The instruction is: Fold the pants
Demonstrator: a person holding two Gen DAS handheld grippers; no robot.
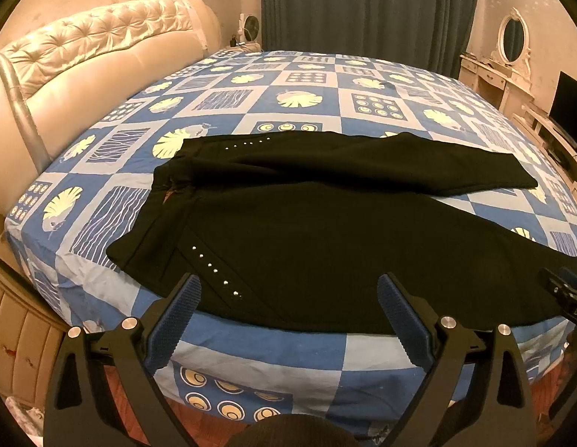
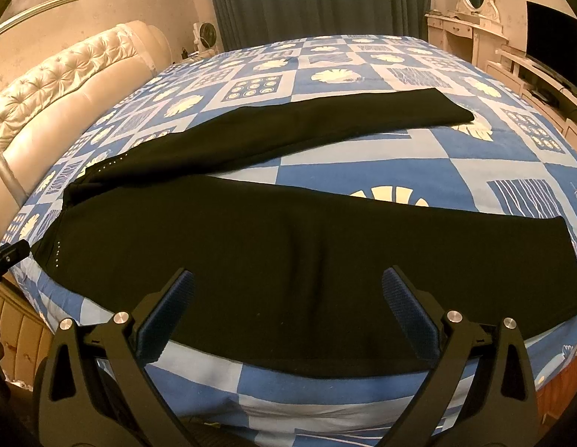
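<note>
Black cloth fills the near half of what I see: the pants lie flat on the bed, spread open in a V, waistband to the left and both legs running off to the right. Nothing is folded yet, so I judge this to be the very start, with the first fold, one leg laid over the other, still to do.

Starting at the left, the waistband sits toward the headboard, with a slanting line of small studs on the near hip and another on the far hip. My left gripper hovers over the near edge of the bed just short of that near hip, its jaws wide apart and holding nothing.

Further right, my right gripper hangs above the near leg around its middle, jaws likewise spread and empty. Beyond it the far leg stretches away, well apart from the near one at the cuffs, with patterned sheet showing between them.

Next I expect to need both sets of jaws down on the near side seam, left at the hip and right toward the cuff, pinching only the top garment and not the sheet, then lifting together so the near leg carries over onto the far one without bunching.
</note>
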